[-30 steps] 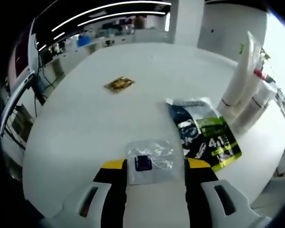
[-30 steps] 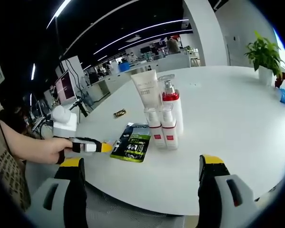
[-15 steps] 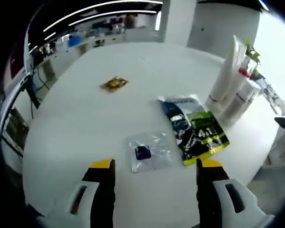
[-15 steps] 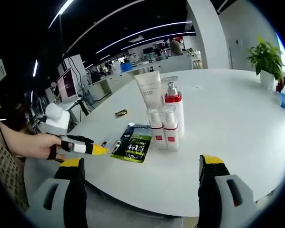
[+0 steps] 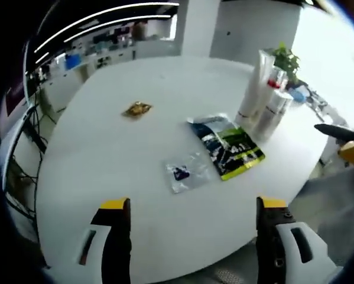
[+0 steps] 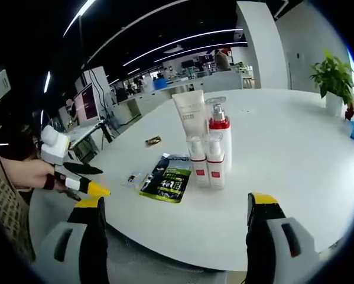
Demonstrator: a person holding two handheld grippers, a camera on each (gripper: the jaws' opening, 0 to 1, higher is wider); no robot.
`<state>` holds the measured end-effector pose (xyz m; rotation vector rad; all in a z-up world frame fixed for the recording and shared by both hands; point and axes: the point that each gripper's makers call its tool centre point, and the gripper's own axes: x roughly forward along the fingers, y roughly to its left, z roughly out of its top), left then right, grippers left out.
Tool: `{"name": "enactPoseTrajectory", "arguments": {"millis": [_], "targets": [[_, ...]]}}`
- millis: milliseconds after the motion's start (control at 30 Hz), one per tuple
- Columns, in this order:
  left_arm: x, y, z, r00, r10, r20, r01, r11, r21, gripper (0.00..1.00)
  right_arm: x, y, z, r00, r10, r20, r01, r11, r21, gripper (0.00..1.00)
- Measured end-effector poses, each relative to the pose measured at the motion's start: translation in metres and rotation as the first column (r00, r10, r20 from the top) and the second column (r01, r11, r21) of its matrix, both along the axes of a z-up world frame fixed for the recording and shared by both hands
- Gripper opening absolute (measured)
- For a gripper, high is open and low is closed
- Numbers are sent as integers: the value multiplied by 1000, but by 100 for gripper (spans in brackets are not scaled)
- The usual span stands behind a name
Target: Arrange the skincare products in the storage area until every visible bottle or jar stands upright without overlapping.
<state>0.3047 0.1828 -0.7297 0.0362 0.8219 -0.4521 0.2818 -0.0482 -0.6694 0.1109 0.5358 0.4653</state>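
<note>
green sachet (image 5: 229, 152), print perhaps "4"

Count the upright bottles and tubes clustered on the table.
4: a white tube back-left, a tall red-collared pump bottle back-right, and two small red-banded bottles in front, left and right. The group could hide another behind.

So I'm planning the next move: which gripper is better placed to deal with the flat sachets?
Probably left: the clear sachet and green sachet lie ahead of the open left gripper; the right gripper faces them from farther off.
</note>
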Motion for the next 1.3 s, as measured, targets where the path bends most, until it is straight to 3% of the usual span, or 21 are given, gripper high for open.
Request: {"name": "enactPoseTrajectory", "arguments": {"millis": [300,700,867,1300], "targets": [[-12,-3,17,996,-86,39,87,996,-12,94,-2,3,-1,1000,22,0,-22,1000,-21,100],[-18,31,28,998,0,58,0,1000,-9,97,-2,3,-1,1000,26,3,-26,999,-24,100],[-14,32,36,996,12,90,-10,1000,-27,97,-2,3,-2,1000,28,3,-28,999,-24,100],[-13,35,33,997,27,73,-25,999,-30,97,-3,3,-2,1000,31,2,-31,999,-24,100]]}}
